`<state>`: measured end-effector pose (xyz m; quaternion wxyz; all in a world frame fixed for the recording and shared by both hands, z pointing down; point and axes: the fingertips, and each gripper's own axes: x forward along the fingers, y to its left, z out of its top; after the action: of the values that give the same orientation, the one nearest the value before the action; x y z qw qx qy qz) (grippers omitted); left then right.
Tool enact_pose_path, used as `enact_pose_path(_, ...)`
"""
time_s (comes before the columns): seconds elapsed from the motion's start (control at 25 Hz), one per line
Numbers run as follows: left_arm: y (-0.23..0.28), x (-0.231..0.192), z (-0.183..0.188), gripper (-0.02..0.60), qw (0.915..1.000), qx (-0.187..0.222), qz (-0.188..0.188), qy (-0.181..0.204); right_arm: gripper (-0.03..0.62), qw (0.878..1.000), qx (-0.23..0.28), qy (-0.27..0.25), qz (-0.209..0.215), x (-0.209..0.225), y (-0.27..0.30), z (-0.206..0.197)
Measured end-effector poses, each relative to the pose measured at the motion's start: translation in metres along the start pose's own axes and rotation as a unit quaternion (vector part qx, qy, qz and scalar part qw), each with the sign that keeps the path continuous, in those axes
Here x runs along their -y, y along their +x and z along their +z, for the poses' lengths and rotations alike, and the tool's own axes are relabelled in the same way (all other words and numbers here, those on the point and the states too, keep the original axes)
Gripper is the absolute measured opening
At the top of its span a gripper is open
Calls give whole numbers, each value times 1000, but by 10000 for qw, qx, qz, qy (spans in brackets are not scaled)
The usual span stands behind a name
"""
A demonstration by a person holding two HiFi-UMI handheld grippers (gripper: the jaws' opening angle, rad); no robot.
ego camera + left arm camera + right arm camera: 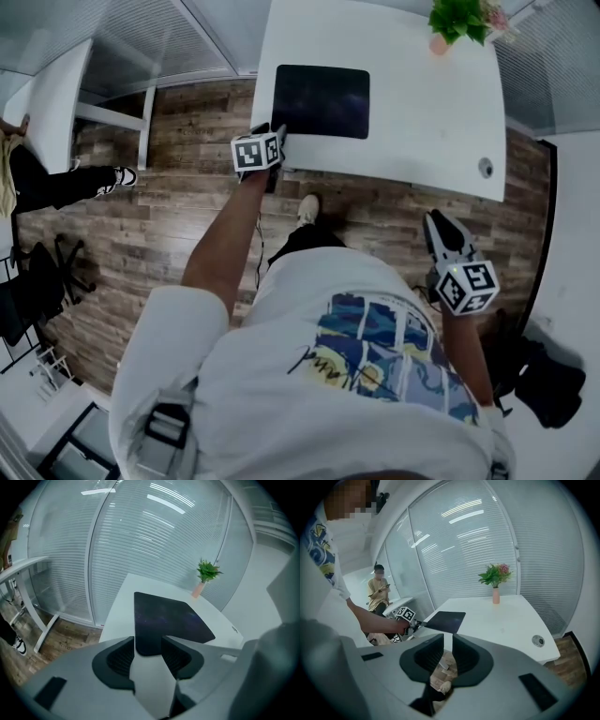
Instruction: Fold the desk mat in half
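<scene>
A dark desk mat (323, 101) lies flat on the white table (431, 112), toward its near left side. My left gripper (277, 137) is at the mat's near left corner, by the table's edge. In the left gripper view the mat (173, 618) stretches away from the gripper (148, 645), and its rounded near corner shows in the gap between the jaws, whose pads stand apart from it. From the right gripper view, the mat (446, 619) is seen with the left gripper (415, 623) at its corner. My right gripper (437, 225) hangs back over the floor beside my body, a narrow gap between its jaws (448, 641), holding nothing.
A potted plant (457, 21) stands at the table's far edge, and a cable grommet (485, 168) sits near the right front corner. A person (377, 590) sits to the left by another white table (56, 94). An office chair (42, 281) stands on the wood floor.
</scene>
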<state>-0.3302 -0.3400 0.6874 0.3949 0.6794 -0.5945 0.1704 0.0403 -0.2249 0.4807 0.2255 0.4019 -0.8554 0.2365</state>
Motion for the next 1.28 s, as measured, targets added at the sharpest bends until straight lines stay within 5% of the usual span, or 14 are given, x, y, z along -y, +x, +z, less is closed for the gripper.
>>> enact_pose_path(0.24, 8, -6, -1, 135, 9981, -175, 491, 331, 54, 9999, 25, 112, -61, 5, 8, 1)
enact_pose_path(0.64, 10, -7, -1, 35, 9979, -167, 620, 41, 51, 9996, 46, 232, -176, 13, 7, -2)
enact_pose_path(0.96, 4, -3, 5, 28, 9966, 26, 816, 89, 51, 9992, 85, 290, -256, 19, -3, -4)
enact_pose_path(1.28, -6, 21, 23, 23, 9941, 380, 863, 533, 49, 9990, 134, 335, -247, 28, -13, -13)
